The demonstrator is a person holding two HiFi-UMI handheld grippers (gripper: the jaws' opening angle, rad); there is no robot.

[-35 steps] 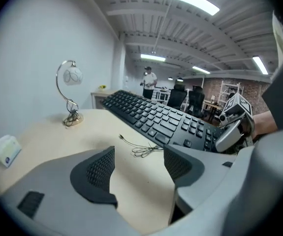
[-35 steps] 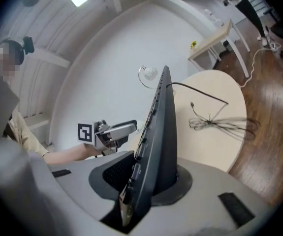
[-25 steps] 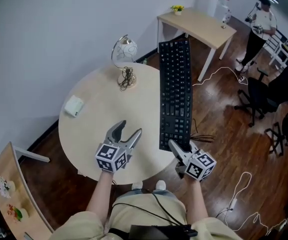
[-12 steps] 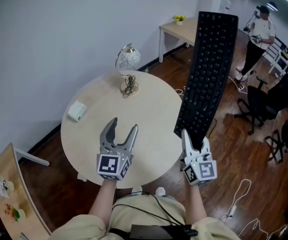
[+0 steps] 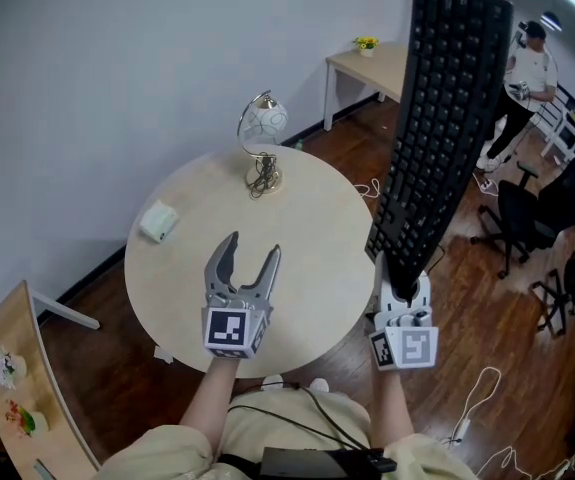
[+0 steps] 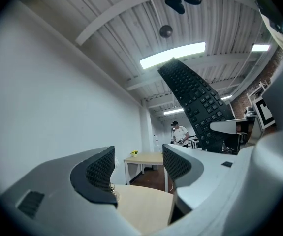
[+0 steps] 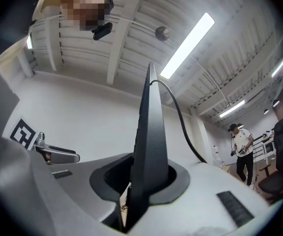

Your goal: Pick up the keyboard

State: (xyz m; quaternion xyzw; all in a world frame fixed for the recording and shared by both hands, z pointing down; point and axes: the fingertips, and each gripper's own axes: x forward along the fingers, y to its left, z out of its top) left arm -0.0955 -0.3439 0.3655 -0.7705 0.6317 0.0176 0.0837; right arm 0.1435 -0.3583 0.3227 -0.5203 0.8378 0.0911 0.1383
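Round pale table carries a lamp and a small white box. Keyboard is clear of it, standing nearly on end, its lower short edge pinched in the right gripper; left gripper hovers over the table, jaws spread, empty. Judgement: an end-grip on so long a board wants a firm pinch, a slow wrist and the cable minded.

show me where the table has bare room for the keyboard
Bare: the middle and right half of the round pale wooden table, from the small white box to the right rim. Crowded: the far edge, with the white globe lamp and its coiled cable.
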